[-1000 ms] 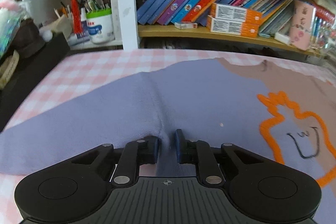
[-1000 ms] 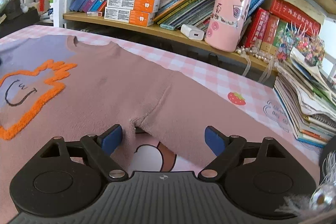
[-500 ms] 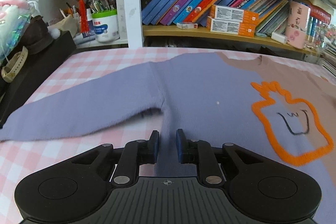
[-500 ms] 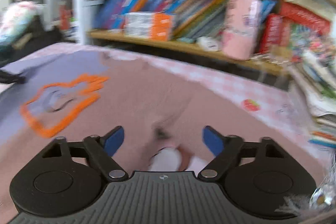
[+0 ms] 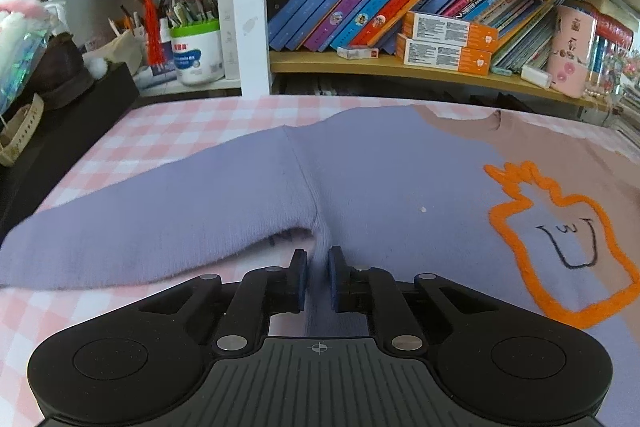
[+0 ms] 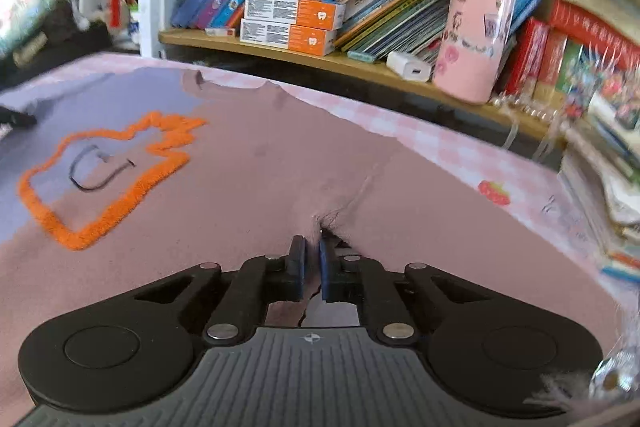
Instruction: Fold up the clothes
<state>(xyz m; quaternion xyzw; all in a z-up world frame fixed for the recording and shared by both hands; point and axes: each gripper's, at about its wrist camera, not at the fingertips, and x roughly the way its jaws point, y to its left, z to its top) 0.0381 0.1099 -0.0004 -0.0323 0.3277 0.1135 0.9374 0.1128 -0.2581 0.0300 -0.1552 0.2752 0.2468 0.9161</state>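
A sweater, half lilac (image 5: 384, 179) and half dusty pink (image 6: 280, 163) with an orange outlined figure on the chest (image 5: 560, 239), lies spread on a pink checked tablecloth (image 5: 168, 131). My left gripper (image 5: 318, 259) is shut on the lilac cloth at the armpit, where the left sleeve (image 5: 160, 227) meets the body. My right gripper (image 6: 312, 247) is shut on the pink cloth at the right armpit seam. The orange figure also shows in the right wrist view (image 6: 108, 171).
A bookshelf with leaning books (image 5: 380, 7) and orange boxes (image 6: 292, 23) stands behind the table. A pink cylinder (image 6: 474, 39) stands on the shelf. A black box (image 5: 60, 115) sits at the left edge, stacked magazines (image 6: 608, 179) at the right.
My right gripper was open over the pink armpit and has shut on the cloth. My left gripper stays shut on the lilac cloth and has drawn back, so more sleeve shows.
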